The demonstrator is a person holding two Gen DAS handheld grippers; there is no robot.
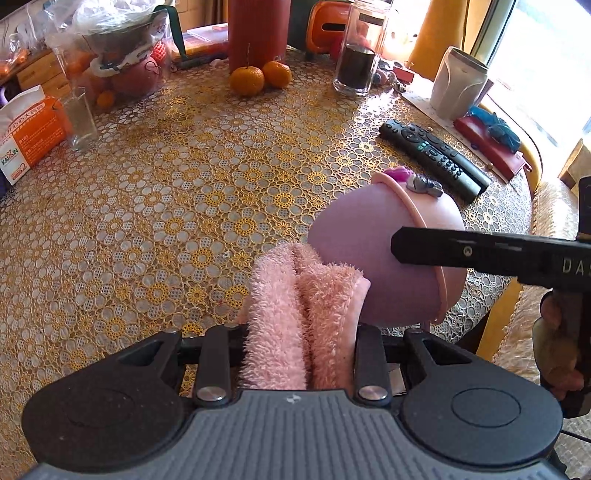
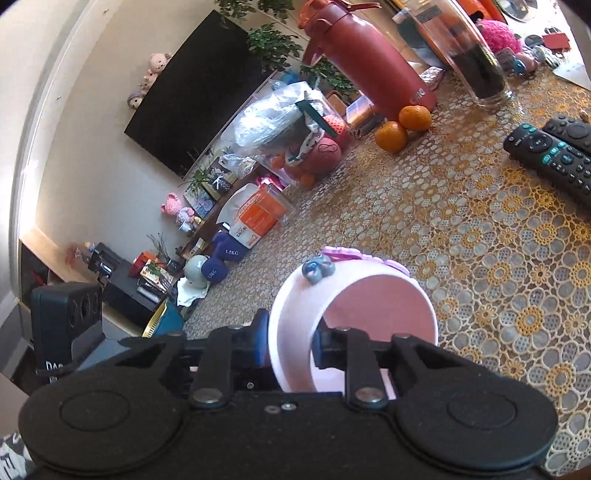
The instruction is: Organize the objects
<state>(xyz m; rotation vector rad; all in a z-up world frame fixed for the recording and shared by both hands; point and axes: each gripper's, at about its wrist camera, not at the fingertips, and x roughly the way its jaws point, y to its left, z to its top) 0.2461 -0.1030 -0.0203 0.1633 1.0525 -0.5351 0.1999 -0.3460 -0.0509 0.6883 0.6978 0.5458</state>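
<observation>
Both tongs loaded over the desk, towel left, cup right.

Desk: gold lace cover; red flask at 12 o'clock in left view, two remotes at 2 o'clock in right view. Pink cup tipped on its side, rim clamped by right tongs, one finger inside. Left tongs closed on folded pink towel, touching cup at 1 o'clock.

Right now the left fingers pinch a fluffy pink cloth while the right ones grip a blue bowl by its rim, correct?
Not quite: the bowl is pink, not blue, as the right wrist view shows. The rest holds: the left gripper pinches the fluffy pink cloth, and the right gripper grips the rim.
</observation>
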